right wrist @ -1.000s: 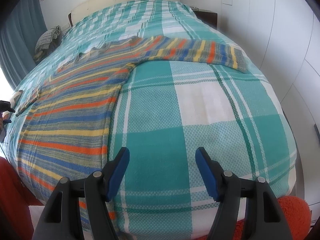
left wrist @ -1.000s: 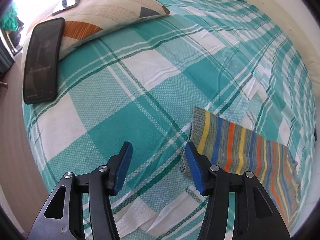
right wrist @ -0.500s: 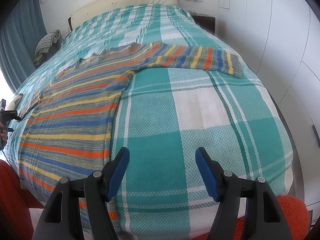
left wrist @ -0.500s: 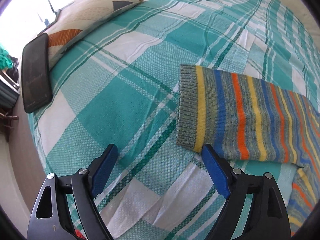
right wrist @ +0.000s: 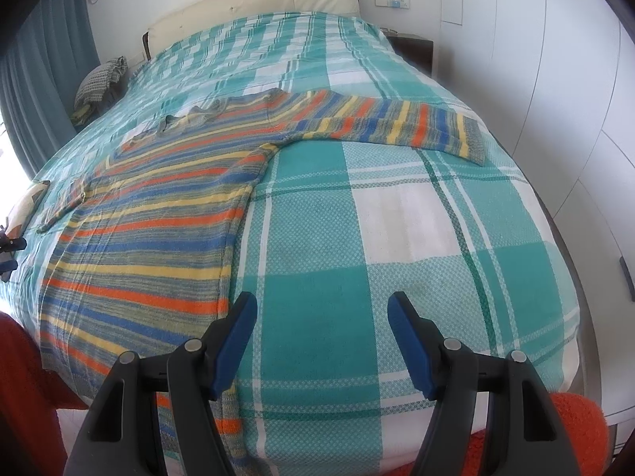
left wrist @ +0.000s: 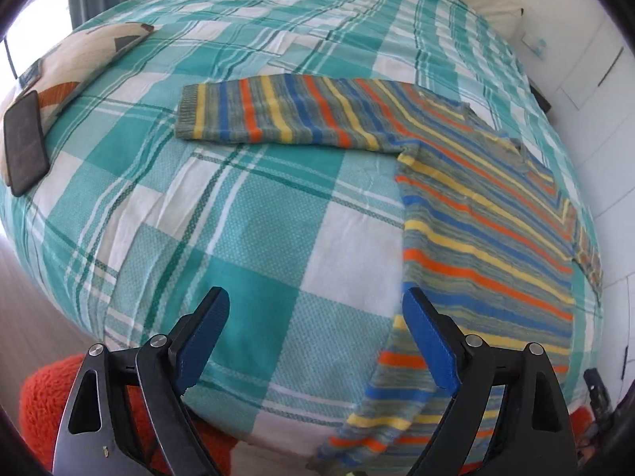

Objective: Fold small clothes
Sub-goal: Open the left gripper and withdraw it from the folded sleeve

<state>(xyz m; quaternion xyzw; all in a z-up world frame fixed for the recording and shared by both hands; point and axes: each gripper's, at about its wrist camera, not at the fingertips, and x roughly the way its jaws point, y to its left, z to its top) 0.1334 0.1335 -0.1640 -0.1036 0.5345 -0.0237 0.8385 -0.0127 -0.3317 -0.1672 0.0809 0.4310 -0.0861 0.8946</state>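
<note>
A striped knit sweater (left wrist: pixel 476 230) in grey, orange, yellow and blue lies flat on the teal-and-white plaid bed (left wrist: pixel 254 238), its hem hanging over the near edge. One sleeve (left wrist: pixel 278 115) stretches out to the left in the left wrist view, the other sleeve (right wrist: pixel 397 123) to the right in the right wrist view. My left gripper (left wrist: pixel 315 301) hovers over bare bedspread just left of the sweater's body, its jaws opening with nothing between them. My right gripper (right wrist: pixel 322 305) stands open over the bedspread, just right of the sweater (right wrist: pixel 158 230), holding nothing.
A patterned pillow (left wrist: pixel 79 59) and a flat black device (left wrist: pixel 24 142) lie at the bed's left edge. An orange rug (right wrist: pixel 575 416) covers the floor at the foot. White wardrobe doors (right wrist: pixel 555 79) and a dark nightstand (right wrist: pixel 412 47) stand to the right, a cream headboard (right wrist: pixel 258 4) at the back.
My left gripper has drawn back from the sleeve cuff toward the foot of the bed, rolled, and its jaws have widened. The right gripper has stayed in place.
</note>
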